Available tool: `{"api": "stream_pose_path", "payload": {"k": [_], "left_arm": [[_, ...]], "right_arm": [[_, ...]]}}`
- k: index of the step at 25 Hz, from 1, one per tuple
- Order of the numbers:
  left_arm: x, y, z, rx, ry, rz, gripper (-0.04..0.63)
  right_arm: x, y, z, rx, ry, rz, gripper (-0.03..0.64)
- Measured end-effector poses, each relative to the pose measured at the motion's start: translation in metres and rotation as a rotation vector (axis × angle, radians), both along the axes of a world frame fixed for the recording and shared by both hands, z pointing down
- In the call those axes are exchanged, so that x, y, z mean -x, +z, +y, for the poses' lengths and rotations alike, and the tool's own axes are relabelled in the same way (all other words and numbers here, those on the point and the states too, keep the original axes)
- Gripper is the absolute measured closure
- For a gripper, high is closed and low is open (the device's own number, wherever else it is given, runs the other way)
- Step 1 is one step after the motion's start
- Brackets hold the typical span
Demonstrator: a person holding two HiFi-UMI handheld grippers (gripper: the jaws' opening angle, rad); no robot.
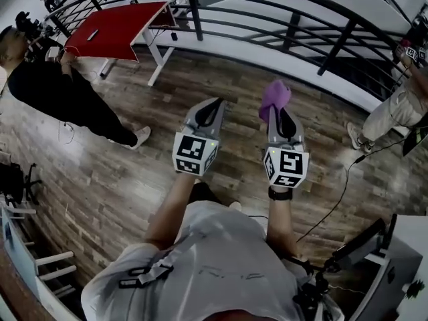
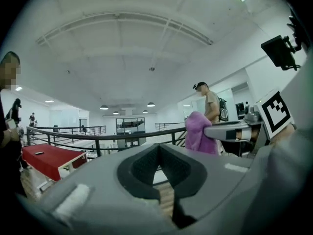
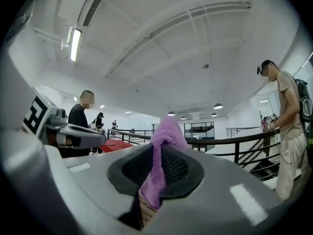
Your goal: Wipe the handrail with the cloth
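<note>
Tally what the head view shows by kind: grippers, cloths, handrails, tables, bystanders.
Grippers: 2, the left gripper shut and empty, the right gripper shut on the cloth
Cloths: 1, purple
Handrails: 1, the black handrail
Tables: 1, the red table
Bystanders: 2, a bystander at left, a bystander at right
Total: 7

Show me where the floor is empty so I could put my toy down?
The wooden floor is bare between the handrail and the left claw, and beside the red table's legs. It gets crowded on the right, where a cable trails by a standing person, and on the left near the person in black.
</note>
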State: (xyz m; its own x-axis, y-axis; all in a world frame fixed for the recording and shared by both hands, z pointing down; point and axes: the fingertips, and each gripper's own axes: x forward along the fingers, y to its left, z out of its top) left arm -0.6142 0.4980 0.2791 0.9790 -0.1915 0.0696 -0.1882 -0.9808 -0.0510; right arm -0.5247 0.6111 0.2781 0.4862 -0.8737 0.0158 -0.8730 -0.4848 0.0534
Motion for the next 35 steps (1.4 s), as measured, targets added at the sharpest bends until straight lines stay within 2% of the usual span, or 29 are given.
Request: {"api": "stream_pose_path", "payload": {"k": [4,10,16,19,22,25,28,31,35], "left_arm": [[-0.003,0.013,-0.025,0.009,-0.022,-0.026,0.598],[-0.039,0.023,-0.071,0.025,0.014,-0.010,0.598],[-0.085,0.004,-0.138,0.038,0.128,0.052,0.597],[-0.100,-0.004,-0.175,-0.004,0.143,0.070,0.595],[-0.107,-0.003,-0.212,0.000,0.155,0.085,0.595],[-0.117,0.010,-0.234,0.005,0.181,0.062,0.598],[-0.134,0.026,-0.238,0.008,0.184,0.023,0.601],[-0.148,0.036,-0.248,-0.016,0.169,-0.013,0.602],[-0.173,0.044,-0.266,-0.009,0.153,-0.036,0.603]], "right_arm": [[0.003,0.004,-0.026,-0.004,-0.051,-0.002,0.568],[-0.007,0.007,-0.086,0.058,-0.092,0.070,0.569],[-0.041,-0.012,-0.166,0.037,-0.045,0.086,0.571],[-0.056,-0.020,-0.204,0.016,-0.009,0.093,0.571],[-0.059,-0.018,-0.241,0.015,0.008,0.101,0.571],[-0.058,-0.008,-0.266,0.026,0.006,0.097,0.571],[-0.069,0.000,-0.268,0.037,0.018,0.082,0.572],[-0.089,0.004,-0.274,0.034,0.043,0.061,0.574],[-0.123,0.013,-0.289,0.031,0.053,0.027,0.574]]}}
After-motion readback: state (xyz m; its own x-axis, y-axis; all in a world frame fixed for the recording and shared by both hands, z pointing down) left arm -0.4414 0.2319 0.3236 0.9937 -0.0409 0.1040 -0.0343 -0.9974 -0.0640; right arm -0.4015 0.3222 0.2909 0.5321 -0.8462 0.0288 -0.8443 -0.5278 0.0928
